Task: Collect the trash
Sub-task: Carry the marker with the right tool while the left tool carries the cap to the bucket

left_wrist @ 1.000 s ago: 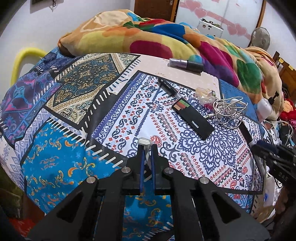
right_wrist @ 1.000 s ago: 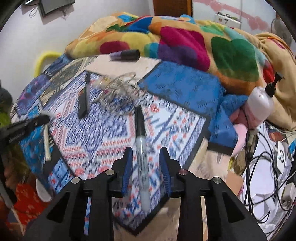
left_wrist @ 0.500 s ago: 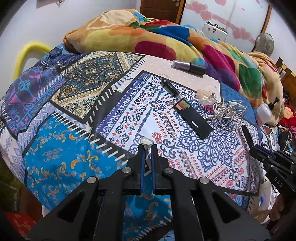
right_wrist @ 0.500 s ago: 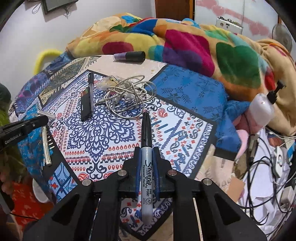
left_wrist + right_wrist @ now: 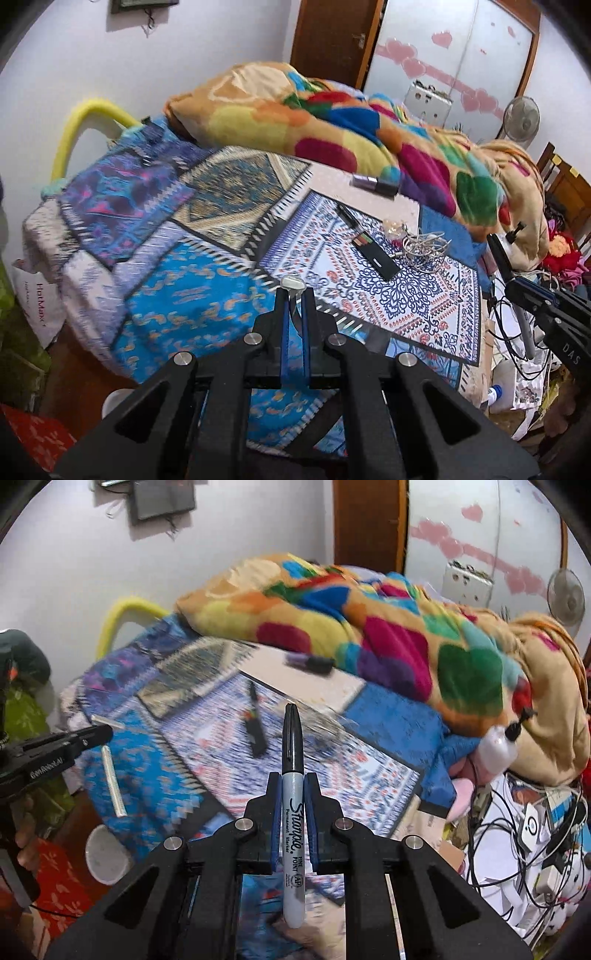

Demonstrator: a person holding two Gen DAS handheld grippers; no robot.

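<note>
- I'm looking across the big patchwork bedspread (image 5: 192,302), with the multicoloured blanket (image 5: 332,125) heaped along its far side.
- I'm counting what's lying out on the blue-and-white panel: a coil of white cable (image 5: 424,247), a flat black case (image 5: 376,254), a dark pen (image 5: 347,216) and a purple-and-black tube (image 5: 373,182) near the blanket's edge. All of it is sitting well ahead of both tools.
- My right gripper (image 5: 293,775) is clamping a Sharpie marker (image 5: 293,812) about mid-barrel, jaws pressed tight on it.
- The marker's long axis is running straight along the fingers: black cap pointing forward and away from me toward the blanket, grey tail hanging back under the jaws. It's clear of the bed, held in the air.
- My left gripper (image 5: 293,291) is pinched shut on a slim silvery strip (image 5: 110,779); from the right camera I'm seeing it hanging down below the jaws, long axis close to vertical. In the left view only its pale top end is peeking above the fingertips.
- Both hands are loaded, so I'm judging the next move as a carry to wherever the trash goes. I'm not spotting a definite bin here.
- Of the remaining clutter, the cable coil and case are looking nearer my right side, the pen and tube farther back.
</note>
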